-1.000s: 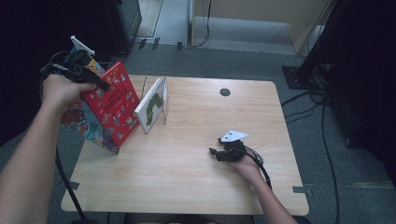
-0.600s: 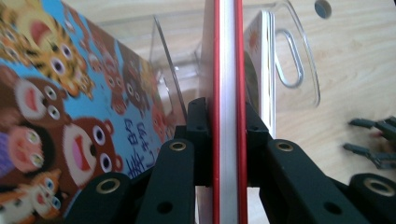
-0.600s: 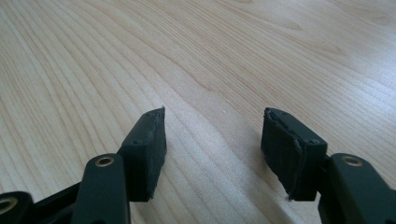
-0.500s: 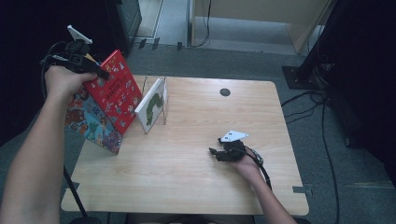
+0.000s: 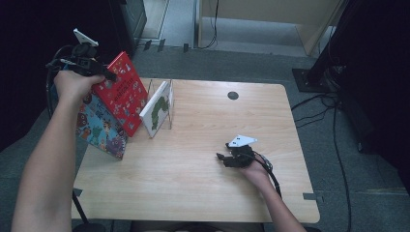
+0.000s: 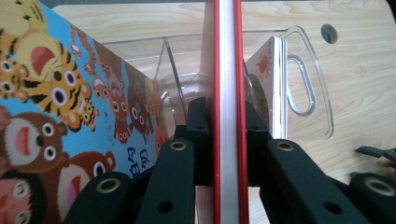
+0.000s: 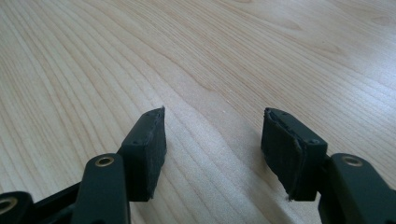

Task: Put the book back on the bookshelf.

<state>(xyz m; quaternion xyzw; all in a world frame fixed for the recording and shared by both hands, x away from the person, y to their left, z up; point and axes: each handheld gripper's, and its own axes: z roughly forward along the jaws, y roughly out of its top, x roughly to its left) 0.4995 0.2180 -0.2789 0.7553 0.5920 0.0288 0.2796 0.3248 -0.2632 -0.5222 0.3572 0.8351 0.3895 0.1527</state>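
Note:
My left gripper (image 5: pixel 104 73) is shut on the top edge of a red picture book (image 5: pixel 121 93), holding it tilted above the table's left end. In the left gripper view the red book (image 6: pixel 227 70) runs edge-on between the jaws, both pads pressed on its covers. Below it leans a blue animal book (image 5: pixel 99 128) (image 6: pixel 60 102). A white book with a green caterpillar (image 5: pixel 157 108) stands in a clear acrylic rack (image 5: pixel 167 104) (image 6: pixel 308 88). My right gripper (image 5: pixel 223 158) rests low on the table's right half, open, with bare wood between its fingertips (image 7: pixel 149 144).
The wooden table (image 5: pixel 203 193) has a round cable hole (image 5: pixel 233 95) near its far edge. Cables (image 5: pixel 319 104) trail on the floor at the right. A wooden cabinet stands beyond the table.
My left hand has lifted the red book up and away from the blue book, which now shows more. The right gripper has stayed in place.

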